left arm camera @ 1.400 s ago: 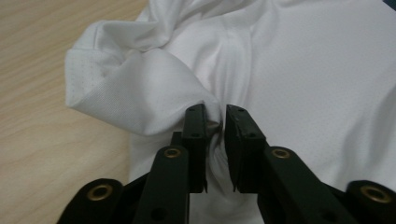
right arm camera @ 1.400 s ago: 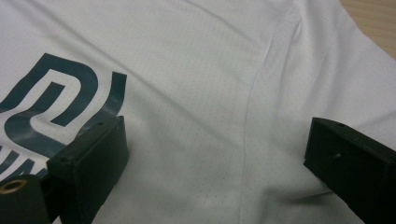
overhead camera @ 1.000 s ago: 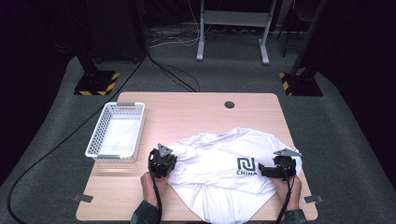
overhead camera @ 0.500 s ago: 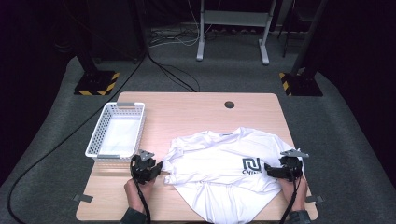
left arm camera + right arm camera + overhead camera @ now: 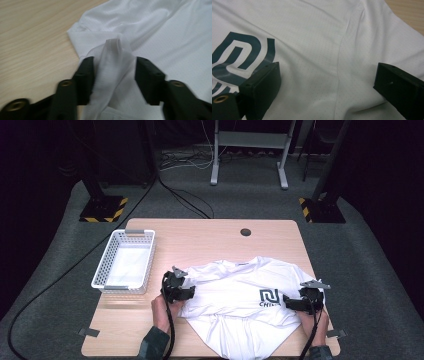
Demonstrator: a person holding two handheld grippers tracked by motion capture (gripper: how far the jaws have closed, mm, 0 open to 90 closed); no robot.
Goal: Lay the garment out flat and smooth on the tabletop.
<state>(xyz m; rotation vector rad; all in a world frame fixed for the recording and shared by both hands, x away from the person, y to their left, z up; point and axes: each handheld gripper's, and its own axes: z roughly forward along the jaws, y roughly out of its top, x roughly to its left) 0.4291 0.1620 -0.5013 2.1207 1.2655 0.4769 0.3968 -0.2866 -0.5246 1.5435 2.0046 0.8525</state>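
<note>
A white T-shirt (image 5: 235, 290) with a dark logo (image 5: 270, 297) lies spread on the near half of the wooden table (image 5: 200, 240). My left gripper (image 5: 188, 292) is at the shirt's left sleeve. In the left gripper view (image 5: 113, 62) the jaws stand part way apart, and a raised fold of the sleeve hem (image 5: 112, 52) fills the gap between them. My right gripper (image 5: 289, 301) rests at the shirt's right side. In the right gripper view (image 5: 327, 67) its jaws are wide open over flat fabric, beside the logo (image 5: 237, 55) and a shoulder seam (image 5: 342, 50).
A white mesh basket (image 5: 125, 234) stands on the table's left side, close to my left gripper. A round cable hole (image 5: 245, 232) sits near the far edge. Bare wood lies beyond the shirt. Stand legs and cables cross the floor behind the table.
My left gripper swung out to the left, then came back right to the sleeve. The shirt's left edge has bunched inward. My right gripper barely shifted.
</note>
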